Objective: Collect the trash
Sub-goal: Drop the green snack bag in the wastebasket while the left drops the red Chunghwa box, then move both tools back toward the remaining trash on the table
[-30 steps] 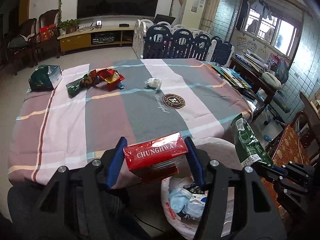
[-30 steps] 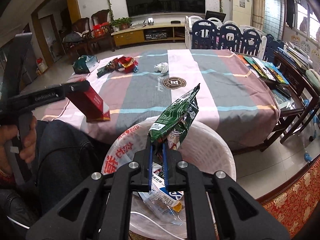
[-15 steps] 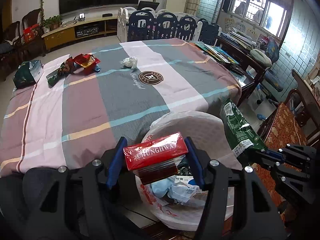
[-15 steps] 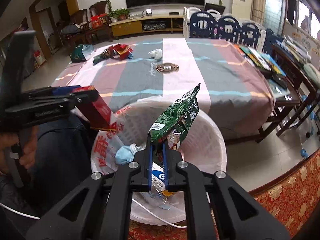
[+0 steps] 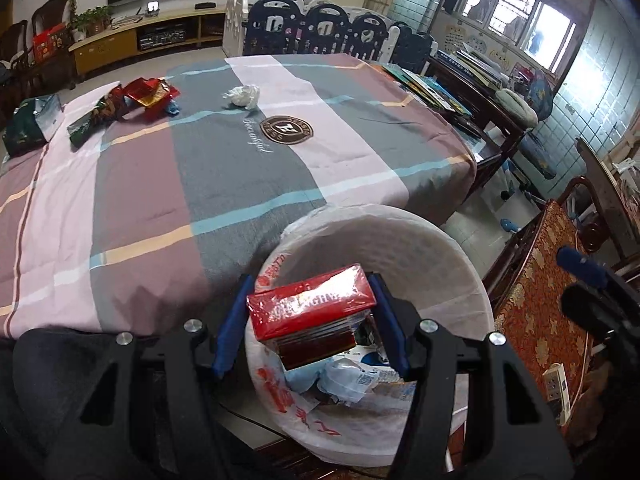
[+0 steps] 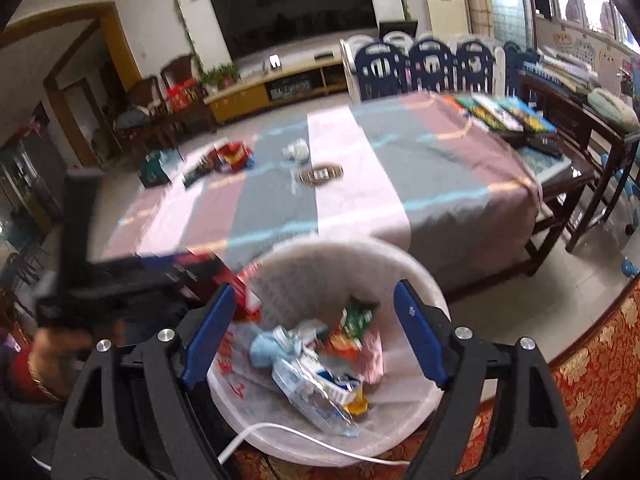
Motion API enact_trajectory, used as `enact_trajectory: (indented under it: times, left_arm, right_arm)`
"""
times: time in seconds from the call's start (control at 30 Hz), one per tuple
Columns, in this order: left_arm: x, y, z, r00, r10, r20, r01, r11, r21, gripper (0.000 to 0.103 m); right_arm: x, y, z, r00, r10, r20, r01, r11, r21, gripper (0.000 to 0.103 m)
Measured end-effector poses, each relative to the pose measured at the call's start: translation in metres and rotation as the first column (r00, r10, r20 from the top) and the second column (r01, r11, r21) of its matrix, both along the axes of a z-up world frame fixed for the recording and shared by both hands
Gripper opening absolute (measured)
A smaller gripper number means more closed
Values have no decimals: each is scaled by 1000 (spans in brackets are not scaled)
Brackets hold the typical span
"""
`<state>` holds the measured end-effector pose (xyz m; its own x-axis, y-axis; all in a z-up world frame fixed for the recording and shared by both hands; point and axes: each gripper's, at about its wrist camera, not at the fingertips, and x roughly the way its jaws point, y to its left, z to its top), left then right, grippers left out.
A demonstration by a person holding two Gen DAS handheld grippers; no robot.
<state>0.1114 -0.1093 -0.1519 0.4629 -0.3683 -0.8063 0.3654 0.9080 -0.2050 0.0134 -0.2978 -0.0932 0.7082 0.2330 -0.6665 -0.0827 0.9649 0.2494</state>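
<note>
Pinching the light, stiff red carton [image 5: 310,307] by its ends, left tongs [image 5: 312,320] hover above the bin [image 5: 460,264]; right tongs [image 6: 310,334], just opened, stand spread and empty.

The red carton [image 5: 312,304] bears blurred white lettering, partly legible as "CHUNGHWA". The tablecloth's [image 5: 224,168] round emblem [image 5: 286,130] shows an "H".

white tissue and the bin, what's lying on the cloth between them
Only the round brown logo printed on the tablecloth; no loose trash lies between the tissue and the bin. The left wrist view shows it clearly.
</note>
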Motion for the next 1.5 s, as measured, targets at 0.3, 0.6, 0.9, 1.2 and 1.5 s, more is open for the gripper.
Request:
enact_trajectory:
  times: [0.3, 0.6, 0.9, 1.2, 1.5]
  left_arm:
    - [-13, -52, -40, 968, -222, -120, 226, 974, 22, 87]
    - [2, -5, -26, 1000, -14, -19, 14, 1000, 23, 94]
    - [39, 98, -9, 897, 404, 181, -421, 905, 67, 95]
    - [55, 137, -31, 840, 542, 34, -542, 840, 4, 97]
    - [55, 135, -34, 850, 524, 51, -526, 850, 36, 97]
  right_arm:
    - [-11, 26, 42, 985, 98, 141, -87, 993, -80, 86]
    - [-1, 31, 40, 988, 88, 123, -83, 995, -51, 91]
    - [6, 37, 36, 990, 80, 119, -78, 997, -17, 97]
    - [14, 55, 30, 991, 104, 88, -104, 995, -7, 97]
    - [22, 69, 22, 993, 112, 46, -112, 994, -11, 97]
